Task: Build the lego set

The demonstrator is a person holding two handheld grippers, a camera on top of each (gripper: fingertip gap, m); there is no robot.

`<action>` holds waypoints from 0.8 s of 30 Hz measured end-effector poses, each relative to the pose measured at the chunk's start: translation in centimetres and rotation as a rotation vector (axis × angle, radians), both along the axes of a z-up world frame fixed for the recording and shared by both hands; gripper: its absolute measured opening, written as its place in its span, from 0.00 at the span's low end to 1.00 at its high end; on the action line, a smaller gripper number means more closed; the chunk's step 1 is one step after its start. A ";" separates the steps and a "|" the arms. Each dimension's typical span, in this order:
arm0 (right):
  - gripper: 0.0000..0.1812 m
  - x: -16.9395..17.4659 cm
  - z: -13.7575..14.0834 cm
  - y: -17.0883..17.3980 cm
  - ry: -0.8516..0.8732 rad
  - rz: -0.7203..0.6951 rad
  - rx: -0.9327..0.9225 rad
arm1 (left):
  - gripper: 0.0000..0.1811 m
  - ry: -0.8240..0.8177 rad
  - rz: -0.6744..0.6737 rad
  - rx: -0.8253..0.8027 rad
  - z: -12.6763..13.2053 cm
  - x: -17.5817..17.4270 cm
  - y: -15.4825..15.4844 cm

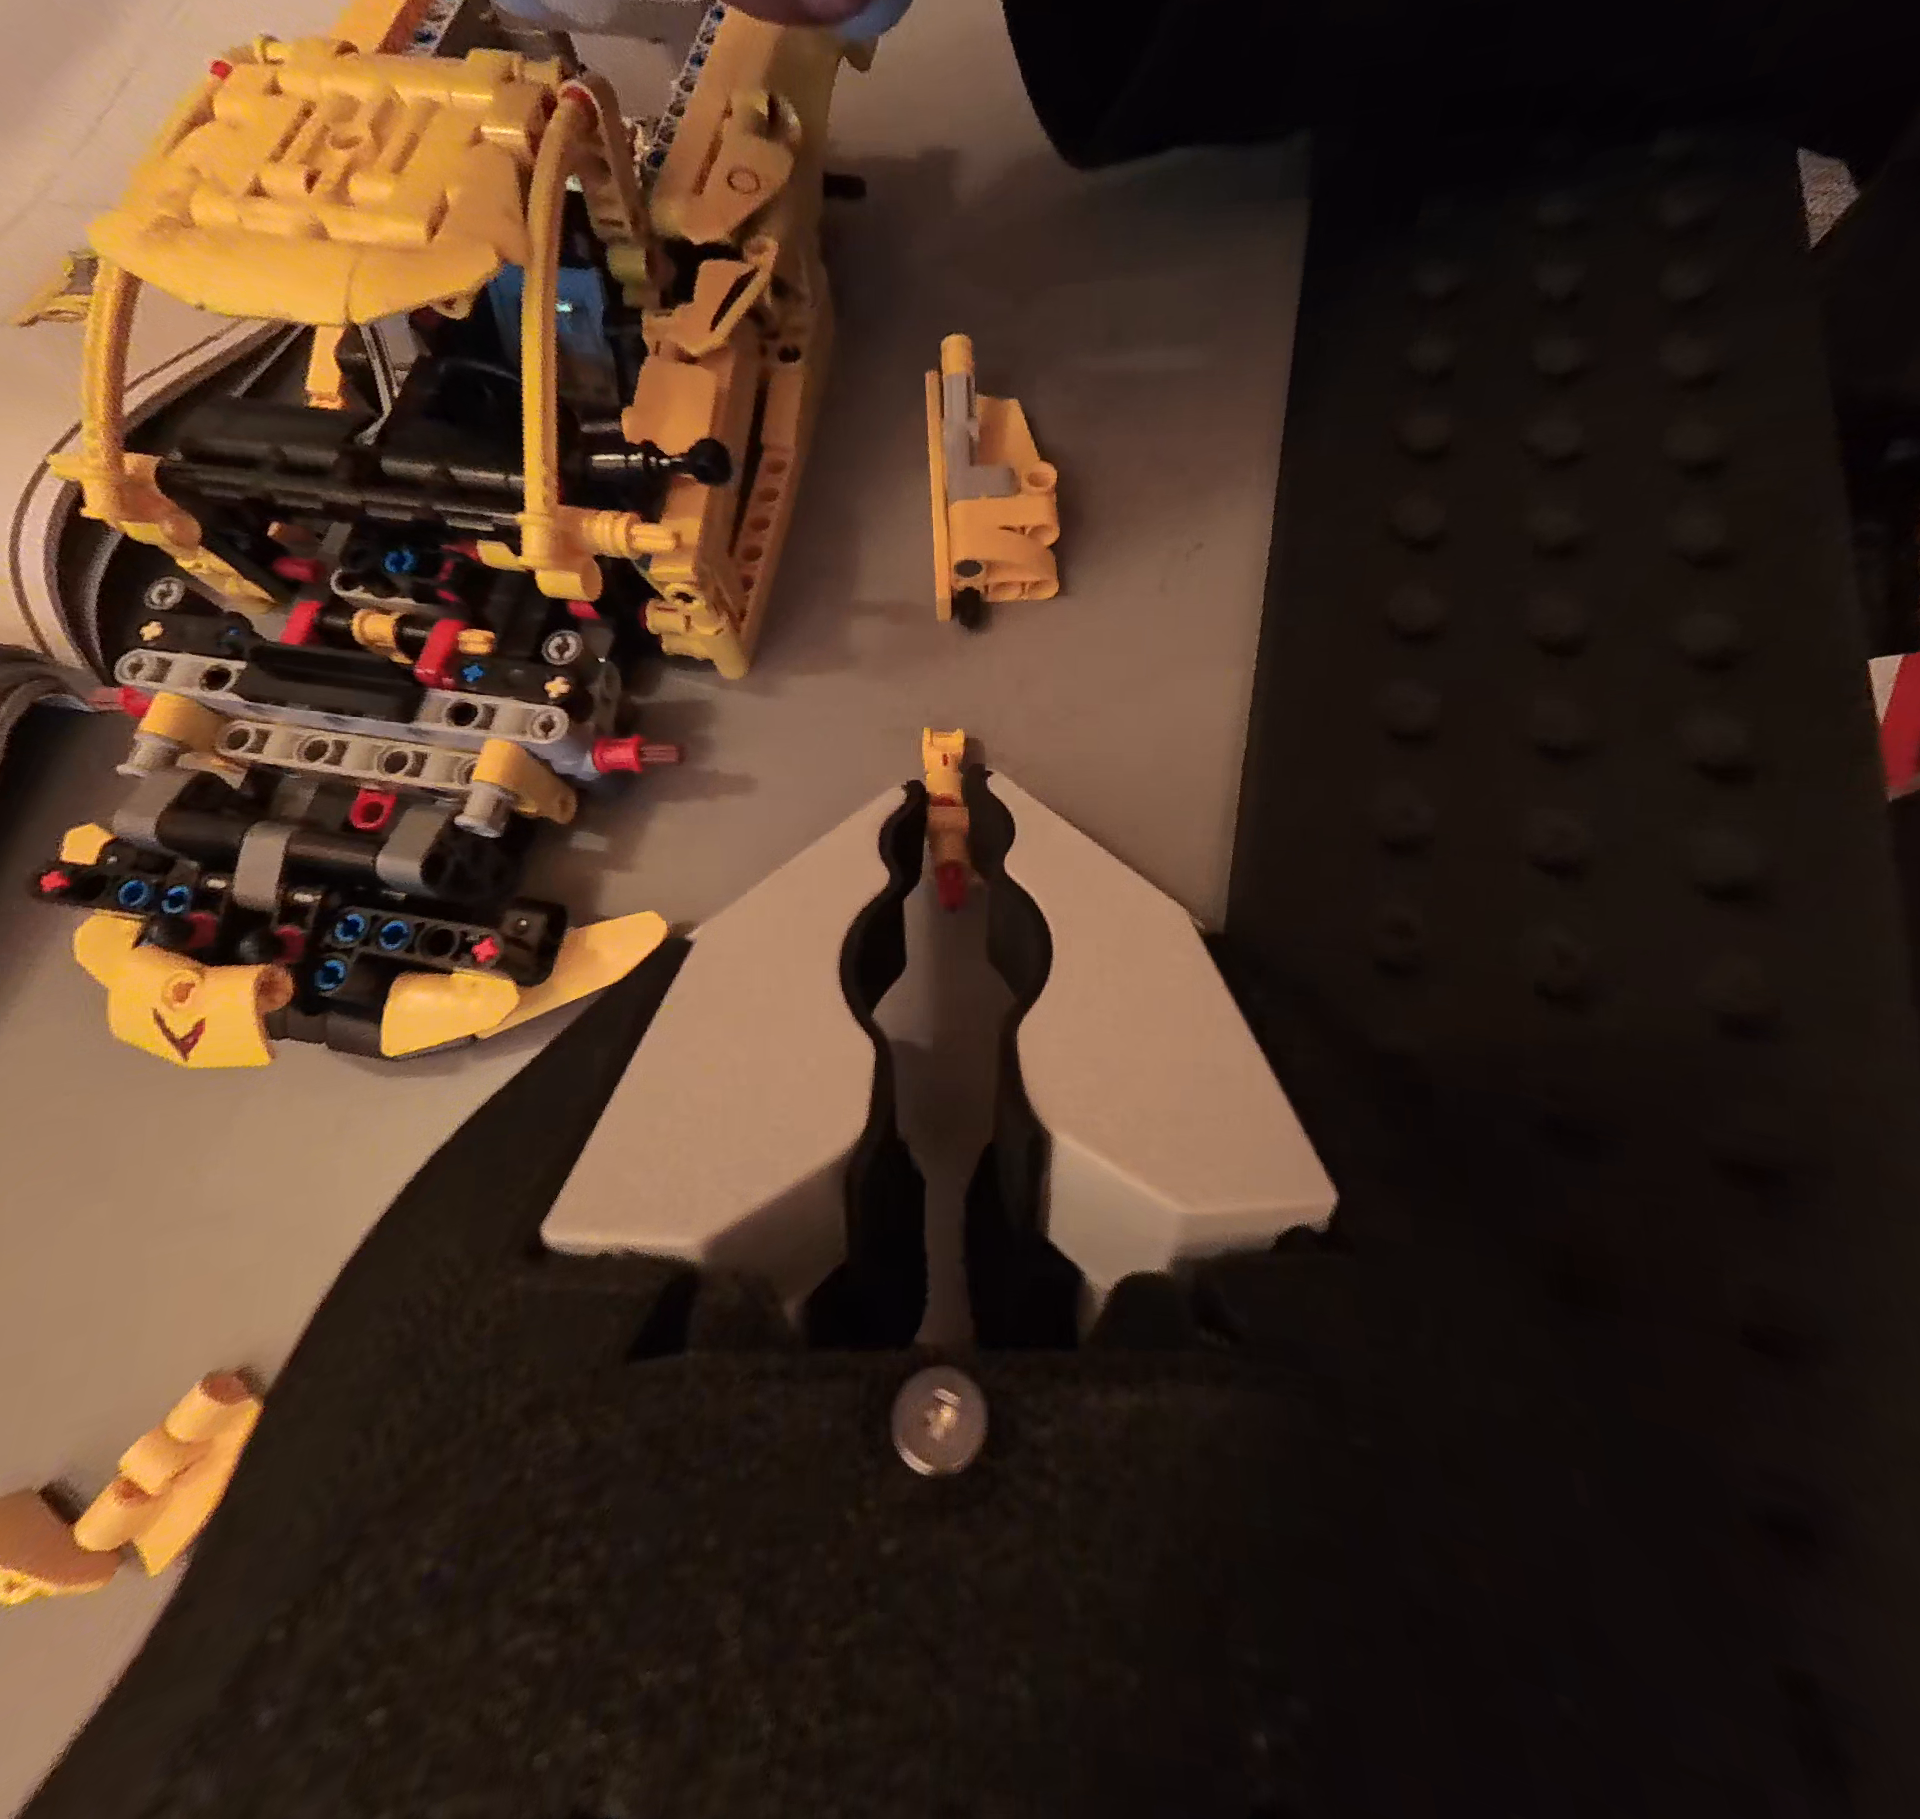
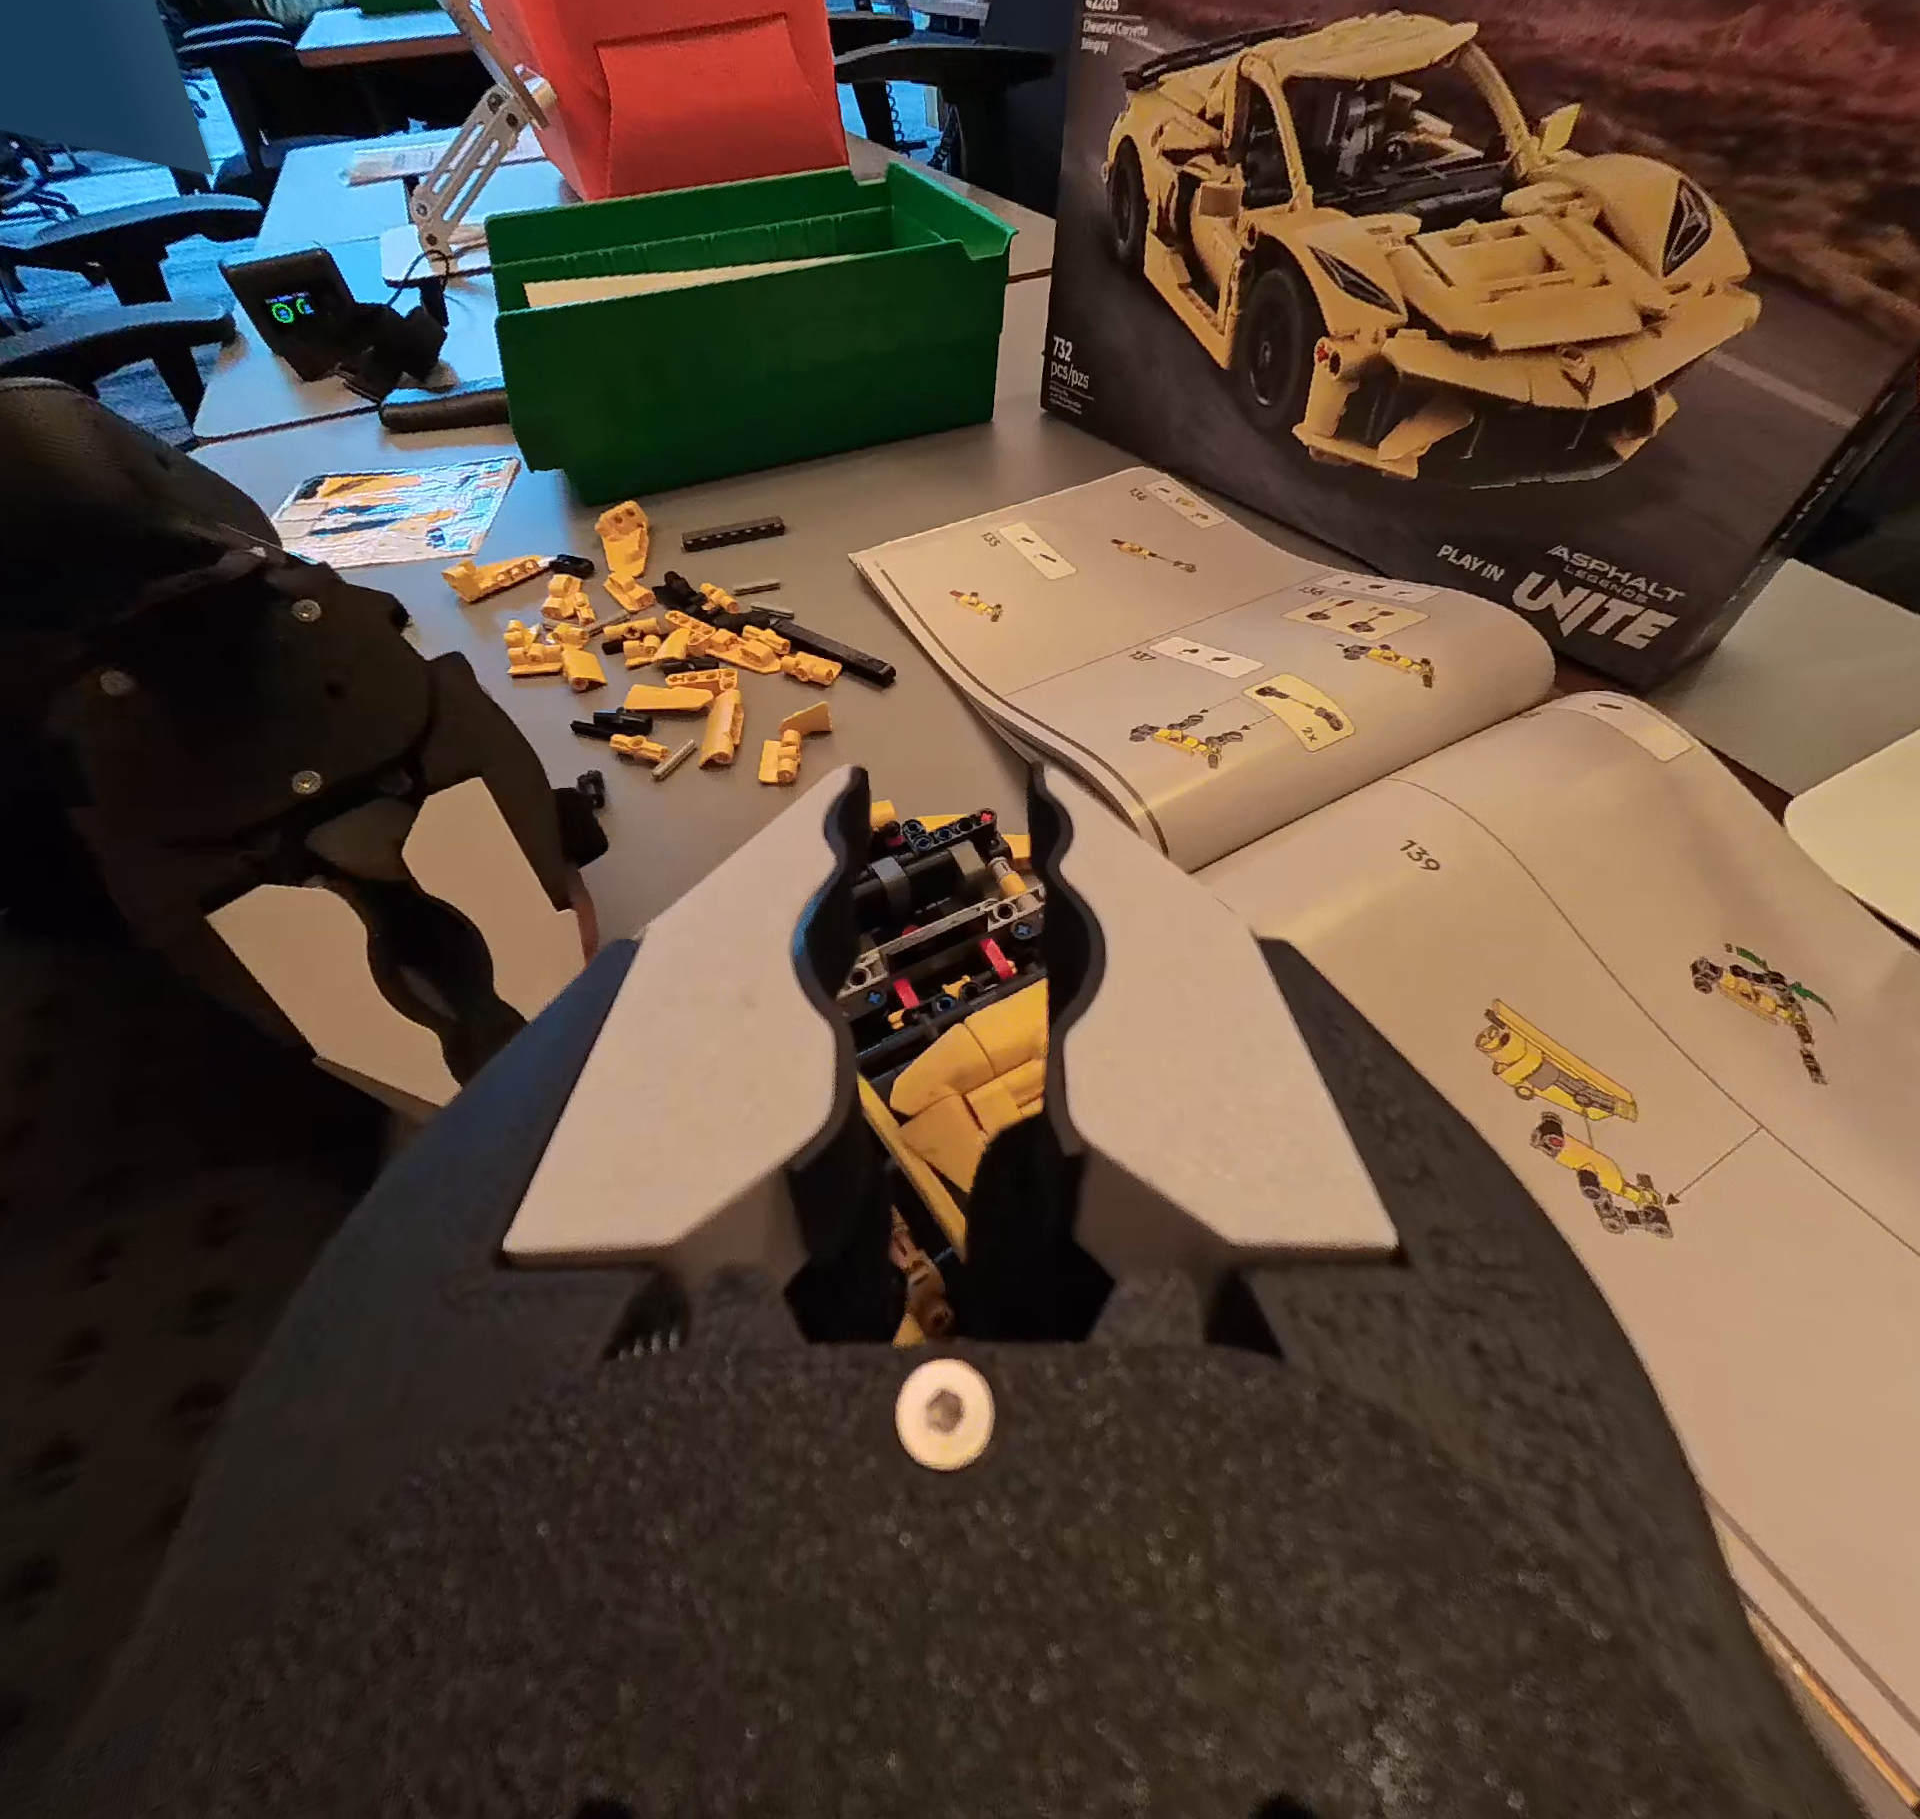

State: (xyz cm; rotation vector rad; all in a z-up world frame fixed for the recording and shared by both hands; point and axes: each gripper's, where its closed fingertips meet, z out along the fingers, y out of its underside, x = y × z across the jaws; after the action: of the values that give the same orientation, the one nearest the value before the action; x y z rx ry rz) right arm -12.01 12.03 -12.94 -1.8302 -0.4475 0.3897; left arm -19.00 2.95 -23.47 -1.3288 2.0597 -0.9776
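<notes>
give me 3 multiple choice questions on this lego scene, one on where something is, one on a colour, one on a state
1. Where does the pile of loose pieces lie?
A. on the table in front of the green bin
B. inside the green bin
C. on the open instruction booklet

2. What colour is most of the half-built car's bodywork?
A. red
B. yellow
C. white

3. What is the left claw doing?
A. open and empty
B. shut on a small yellow and red piece
C. shut on the booklet

Answers:
1 A, the pieces are spread on the tabletop on the near side of the bin.
2 B, the roof and side panels are yellow over a black frame.
3 B, the left wrist view shows the small piece pinched between the claw's tips.
</notes>
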 end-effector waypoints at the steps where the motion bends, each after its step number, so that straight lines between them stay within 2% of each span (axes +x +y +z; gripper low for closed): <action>1: 0.16 0.1 -0.1 0.0 -0.002 -0.003 -0.002 | 0.05 0.002 0.001 -0.004 -0.1 0.0 0.0; 4: 0.16 0.4 -0.1 0.1 0.005 -0.013 -0.003 | 0.04 0.033 0.000 0.014 -0.7 -0.2 0.1; 9: 0.18 2.1 1.4 -0.1 -0.003 -0.055 0.047 | 0.07 -0.001 0.015 -0.024 0.1 0.0 0.1; 10: 0.18 3.3 2.3 -0.2 -0.035 -0.087 0.077 | 0.09 -0.017 0.025 -0.042 0.5 0.1 0.2; 12: 0.19 8.0 4.4 -1.5 -0.150 -0.230 0.131 | 0.10 -0.065 0.047 -0.087 1.7 0.3 0.5; 15: 0.18 16.3 6.7 -6.9 -0.270 -0.470 0.136 | 0.11 -0.175 0.125 -0.170 4.2 0.7 2.0; 17: 0.19 20.8 5.7 -11.4 -0.315 -0.561 0.043 | 0.11 -0.257 0.187 -0.227 6.0 0.8 3.4; 19: 0.22 23.9 3.2 -15.7 -0.319 -0.620 -0.092 | 0.10 -0.306 0.251 -0.257 7.0 0.9 5.0; 21: 0.21 25.1 0.5 -19.1 -0.259 -0.636 -0.186 | 0.10 -0.332 0.301 -0.265 7.5 0.9 6.2; 24: 0.19 24.3 -3.3 -21.5 -0.069 -0.587 -0.275 | 0.10 -0.351 0.327 -0.266 7.8 0.9 6.9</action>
State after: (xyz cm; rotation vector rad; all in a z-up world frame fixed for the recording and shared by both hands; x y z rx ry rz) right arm 12.32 -9.48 -16.24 -2.1423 0.1162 -0.0199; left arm -18.06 9.89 -15.72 -1.4459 1.4369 -1.2583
